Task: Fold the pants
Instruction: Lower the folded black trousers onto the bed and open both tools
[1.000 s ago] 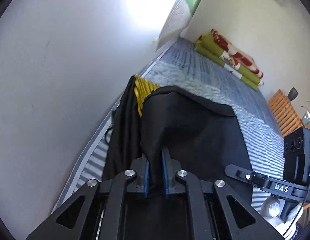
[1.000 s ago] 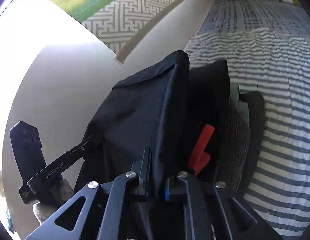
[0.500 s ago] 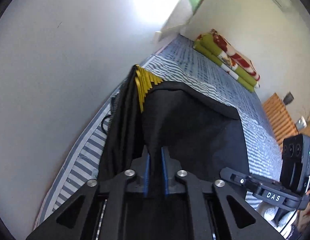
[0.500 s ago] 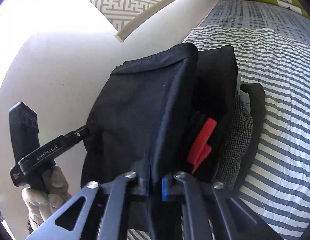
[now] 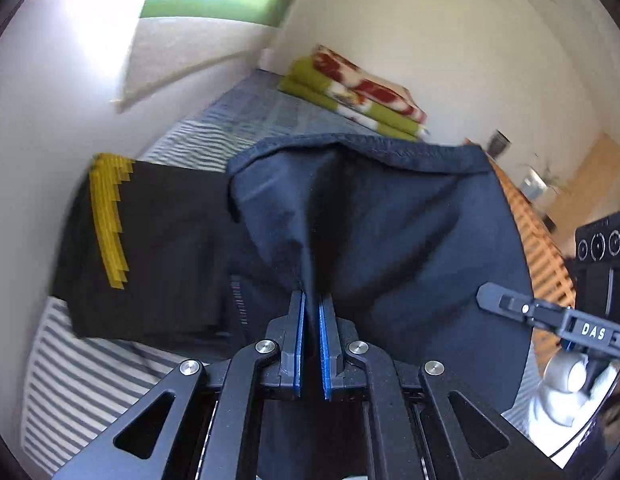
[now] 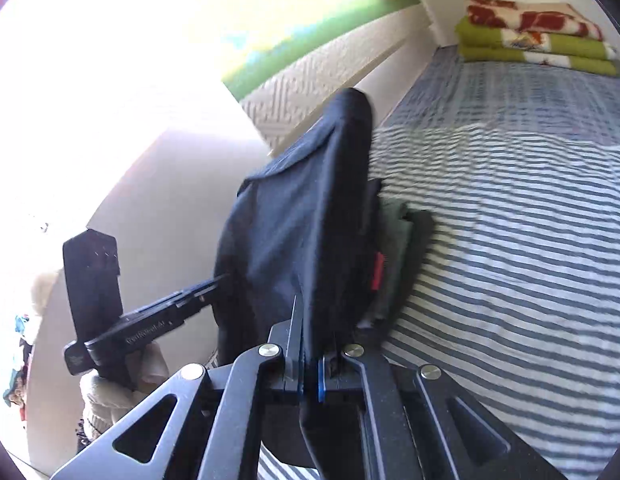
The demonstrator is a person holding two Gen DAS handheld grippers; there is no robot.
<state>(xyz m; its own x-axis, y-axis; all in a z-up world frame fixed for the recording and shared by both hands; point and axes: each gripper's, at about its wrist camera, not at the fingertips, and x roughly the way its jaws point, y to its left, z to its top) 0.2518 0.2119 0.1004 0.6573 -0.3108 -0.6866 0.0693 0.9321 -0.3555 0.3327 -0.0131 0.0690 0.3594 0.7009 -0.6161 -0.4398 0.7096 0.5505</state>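
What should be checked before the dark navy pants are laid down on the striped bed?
1. Left gripper shut on dark navy pants: ok.
2. Right gripper shut on the pants: ok.
3. Fabric spread flat between grippers: not ok, it sags.
4. Bare grey-striped bedcover beside them: ok.
5. Clear of black garment with yellow stripes: cannot tell.

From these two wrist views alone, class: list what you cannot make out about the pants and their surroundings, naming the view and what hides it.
- Left wrist view: the lower part of the pants hangs below the left gripper, hidden by its body.
- Left wrist view: the black garment with yellow stripes is blurred; its type is unclear.
- Right wrist view: the clothes pile is mostly hidden behind the pants held in the right gripper.
- Right wrist view: glare washes out the wall on the left.
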